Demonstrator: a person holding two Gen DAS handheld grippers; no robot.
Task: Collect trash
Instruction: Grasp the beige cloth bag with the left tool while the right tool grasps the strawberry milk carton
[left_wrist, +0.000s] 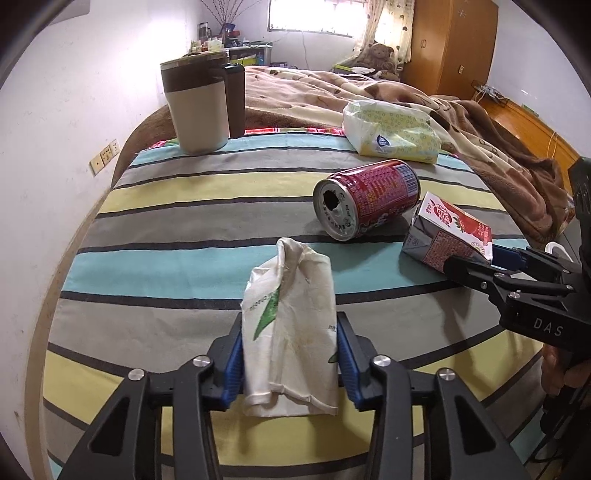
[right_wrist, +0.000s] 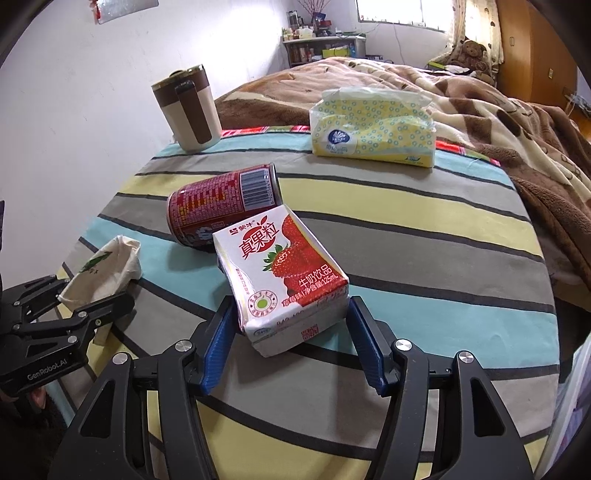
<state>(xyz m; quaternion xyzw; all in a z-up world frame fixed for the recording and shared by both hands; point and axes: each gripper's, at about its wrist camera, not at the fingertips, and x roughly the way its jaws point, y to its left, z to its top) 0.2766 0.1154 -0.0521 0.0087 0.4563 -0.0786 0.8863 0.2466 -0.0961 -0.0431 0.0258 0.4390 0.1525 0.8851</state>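
A crumpled white paper wrapper (left_wrist: 291, 280) with a green print stands on the striped cloth (left_wrist: 184, 229). My left gripper (left_wrist: 290, 325) is shut on it, both blue pads pressing its sides; the right wrist view shows that gripper (right_wrist: 96, 291) at the far left, around the wrapper (right_wrist: 107, 269). A strawberry milk carton (right_wrist: 284, 273) sits tilted between the blue pads of my right gripper (right_wrist: 291, 306), which is shut on it. A red drink can (right_wrist: 221, 206) lies on its side just behind the carton (left_wrist: 443, 229), its opened end (left_wrist: 334, 206) facing the left wrist camera.
A brown and beige lidded mug (left_wrist: 197, 107) stands at the cloth's far left, beside a white wall. A yellow tissue pack (left_wrist: 391, 129) lies at the far right. Behind them spreads a bed with a brown blanket (right_wrist: 480, 110); a wooden wardrobe (left_wrist: 454, 40) stands beyond it.
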